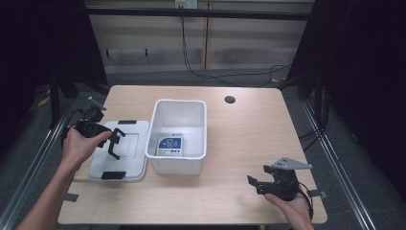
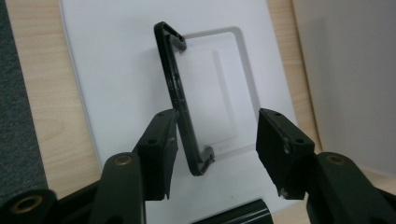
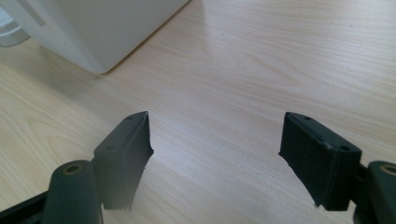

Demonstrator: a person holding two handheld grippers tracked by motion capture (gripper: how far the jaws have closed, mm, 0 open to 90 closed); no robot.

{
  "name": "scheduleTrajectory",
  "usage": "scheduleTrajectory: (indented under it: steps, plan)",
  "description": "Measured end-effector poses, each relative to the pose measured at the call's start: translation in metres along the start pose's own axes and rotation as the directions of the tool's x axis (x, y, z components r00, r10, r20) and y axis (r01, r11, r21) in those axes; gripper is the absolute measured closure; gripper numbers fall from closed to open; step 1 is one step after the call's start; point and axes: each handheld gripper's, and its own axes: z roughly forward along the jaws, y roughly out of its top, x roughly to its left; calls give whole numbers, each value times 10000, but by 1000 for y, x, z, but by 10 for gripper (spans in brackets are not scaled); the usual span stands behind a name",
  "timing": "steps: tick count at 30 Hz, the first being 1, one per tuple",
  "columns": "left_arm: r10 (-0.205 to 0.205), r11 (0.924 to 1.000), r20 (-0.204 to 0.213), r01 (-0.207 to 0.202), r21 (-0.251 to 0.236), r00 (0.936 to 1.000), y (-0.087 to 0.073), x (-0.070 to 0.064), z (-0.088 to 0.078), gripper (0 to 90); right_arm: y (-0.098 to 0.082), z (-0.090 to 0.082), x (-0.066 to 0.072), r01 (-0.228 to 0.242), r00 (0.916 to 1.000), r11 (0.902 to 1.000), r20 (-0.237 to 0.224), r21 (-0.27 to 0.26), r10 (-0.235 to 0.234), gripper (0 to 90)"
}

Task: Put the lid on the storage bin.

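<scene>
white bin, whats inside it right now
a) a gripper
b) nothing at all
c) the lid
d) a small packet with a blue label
d: the high view shows a small packet with a blue label lying on the floor of the white bin, while the lid lies on the table beside it.

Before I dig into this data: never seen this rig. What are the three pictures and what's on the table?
No robot arm here. A person holds a hand-held two-jaw claw in each hand.

The high view looks down on the wooden table from the person's side. The left claw hangs over a white lid with black latches. The right claw hovers over bare wood near the front edge.

The other two pictures come from cameras riding on each claw, looking along its jaws. In the left gripper view, the open jaws straddle the lid's raised black handle; one jaw is against it. In the right gripper view, the jaws are open and hold nothing.

Beside the lid stands an open white bin with a printed packet inside.
</scene>
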Motion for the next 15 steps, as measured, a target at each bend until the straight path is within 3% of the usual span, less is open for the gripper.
scheduleTrajectory:
  steps: [6, 8, 15]
  plan:
    - [-73, 9987, -397, 93, 503, 9992, 6, 2, 9, 571, 0, 1, 1, -18, 10000, 10000, -46, 51, 18, 243]
    - [-254, 9975, -594, 292, 637, 9979, 9, 3, 13, 595, 0, 1, 0, -23, 10000, 10000, -56, 59, 23, 243]
    - [-659, 9928, -695, 724, 958, 9954, 18, 9, 29, 667, 0, 2, 1, 48, 9999, 9999, -97, 131, -47, 241]
